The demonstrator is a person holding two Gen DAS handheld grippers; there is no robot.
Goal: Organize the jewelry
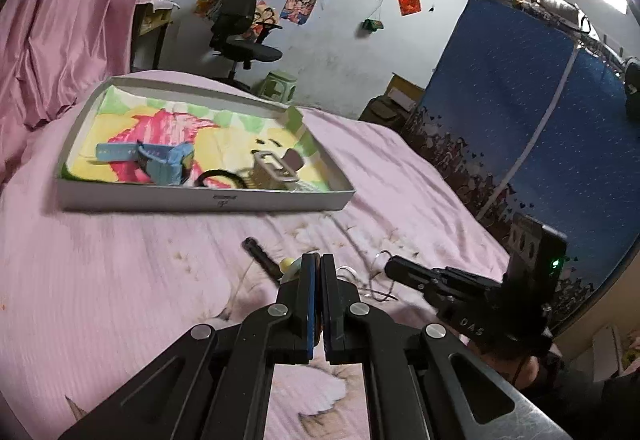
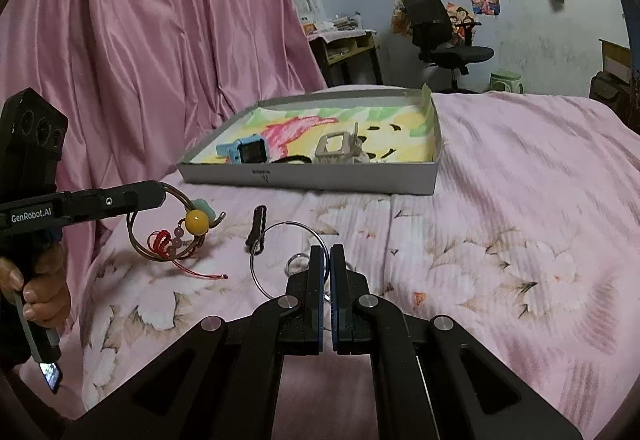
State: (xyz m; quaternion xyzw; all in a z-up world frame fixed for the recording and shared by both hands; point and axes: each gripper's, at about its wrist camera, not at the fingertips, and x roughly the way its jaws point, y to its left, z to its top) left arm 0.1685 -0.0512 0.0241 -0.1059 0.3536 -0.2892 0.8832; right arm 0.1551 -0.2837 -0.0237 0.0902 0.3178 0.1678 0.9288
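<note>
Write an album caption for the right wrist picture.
Left gripper lifts a beaded bracelet toward the box; right gripper pinches a ring.

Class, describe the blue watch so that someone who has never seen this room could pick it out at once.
Find the shallow white box on the pink bed, lined with a bright painted sheet. The blue watch lies in its near left part, beside a beige square-framed watch. It alone is pale blue, with a dark square screen and a blue strap.
</note>
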